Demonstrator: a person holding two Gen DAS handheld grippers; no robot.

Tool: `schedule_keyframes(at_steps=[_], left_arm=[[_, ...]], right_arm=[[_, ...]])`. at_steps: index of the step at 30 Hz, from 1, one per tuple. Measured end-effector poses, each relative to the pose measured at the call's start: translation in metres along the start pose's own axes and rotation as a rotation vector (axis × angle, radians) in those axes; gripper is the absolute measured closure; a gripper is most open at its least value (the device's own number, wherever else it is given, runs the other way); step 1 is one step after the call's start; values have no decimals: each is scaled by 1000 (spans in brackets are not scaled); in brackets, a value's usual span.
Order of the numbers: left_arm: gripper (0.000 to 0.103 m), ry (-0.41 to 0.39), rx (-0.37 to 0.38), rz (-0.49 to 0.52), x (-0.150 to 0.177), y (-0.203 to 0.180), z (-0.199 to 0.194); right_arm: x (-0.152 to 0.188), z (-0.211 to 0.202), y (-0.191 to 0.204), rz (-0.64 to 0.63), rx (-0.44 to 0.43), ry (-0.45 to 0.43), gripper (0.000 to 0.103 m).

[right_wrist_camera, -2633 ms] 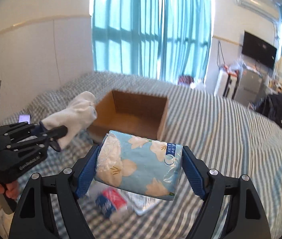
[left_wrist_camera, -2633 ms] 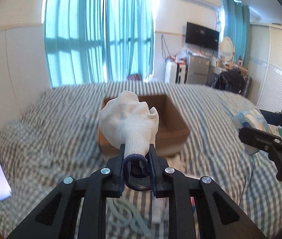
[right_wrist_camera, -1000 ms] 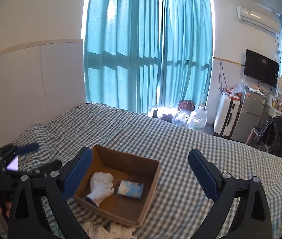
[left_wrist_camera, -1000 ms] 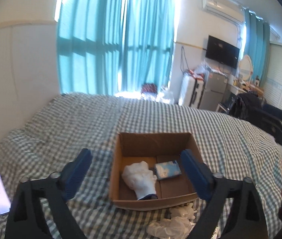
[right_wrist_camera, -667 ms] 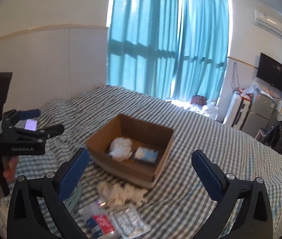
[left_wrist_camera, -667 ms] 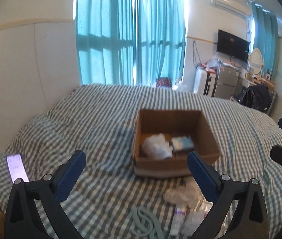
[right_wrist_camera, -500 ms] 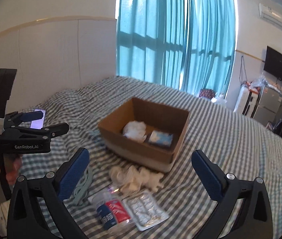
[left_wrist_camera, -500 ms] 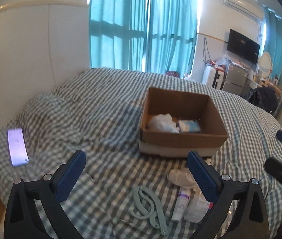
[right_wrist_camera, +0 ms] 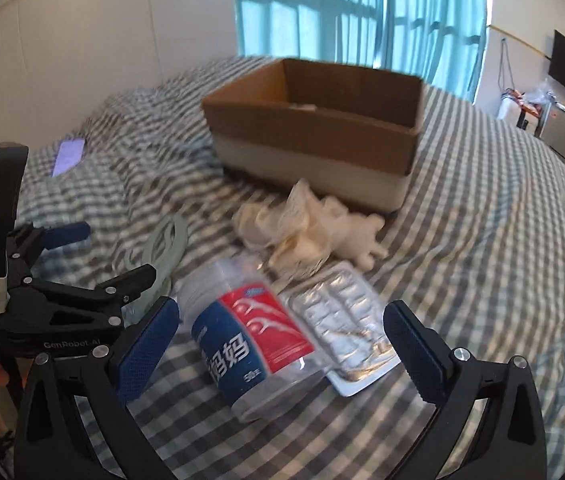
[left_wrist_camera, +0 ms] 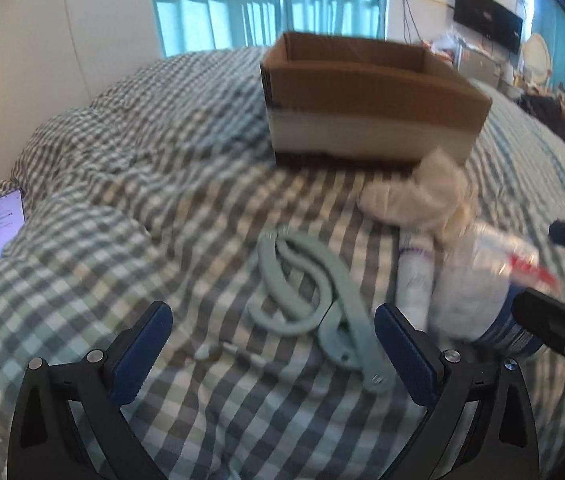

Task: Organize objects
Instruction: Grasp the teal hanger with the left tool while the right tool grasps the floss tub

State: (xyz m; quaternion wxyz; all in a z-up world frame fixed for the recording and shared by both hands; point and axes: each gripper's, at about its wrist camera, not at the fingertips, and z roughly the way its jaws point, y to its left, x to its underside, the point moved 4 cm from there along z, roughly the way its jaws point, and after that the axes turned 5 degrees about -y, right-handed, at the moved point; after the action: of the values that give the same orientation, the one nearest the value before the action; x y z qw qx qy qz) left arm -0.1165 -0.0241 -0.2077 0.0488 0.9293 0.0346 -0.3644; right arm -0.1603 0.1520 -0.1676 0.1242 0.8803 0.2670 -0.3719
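A brown cardboard box (left_wrist_camera: 366, 92) (right_wrist_camera: 314, 136) stands on the checked bed. In front of it lie a crumpled white glove (left_wrist_camera: 422, 200) (right_wrist_camera: 306, 232), pale green curved rulers (left_wrist_camera: 310, 292) (right_wrist_camera: 162, 248), a white tube (left_wrist_camera: 414, 276), a clear floss-pick jar with a red and blue label (right_wrist_camera: 254, 336) (left_wrist_camera: 494, 288) and a foil blister pack (right_wrist_camera: 346, 324). My left gripper (left_wrist_camera: 274, 344) is open and empty just above the green rulers. My right gripper (right_wrist_camera: 282, 344) is open and empty, its jaws either side of the jar and blister pack. The box's contents are hidden.
A phone (left_wrist_camera: 6, 224) (right_wrist_camera: 68, 156) with a lit screen lies on the bed at the far left. The bedding (right_wrist_camera: 502, 220) is rumpled into folds on the left. A wall and teal curtains (right_wrist_camera: 362, 12) stand behind the bed. Furniture and a TV (left_wrist_camera: 486, 20) are at far right.
Both grippers let go of the glove and tissue pack into the box, pulled back, and have now dropped low and close over the items lying in front of the box.
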Motion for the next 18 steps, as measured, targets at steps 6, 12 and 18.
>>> schedule_keyframes(at_steps=[6, 12, 18], left_arm=[[0, 13, 45, -25, 2, 5, 3], [0, 56, 63, -11, -2, -4, 14], [6, 103, 108, -34, -6, -12, 38]], right_arm=[[14, 26, 8, -3, -38, 99, 13], [20, 30, 21, -45, -31, 135, 22], [9, 9, 10, -7, 3, 53, 33]])
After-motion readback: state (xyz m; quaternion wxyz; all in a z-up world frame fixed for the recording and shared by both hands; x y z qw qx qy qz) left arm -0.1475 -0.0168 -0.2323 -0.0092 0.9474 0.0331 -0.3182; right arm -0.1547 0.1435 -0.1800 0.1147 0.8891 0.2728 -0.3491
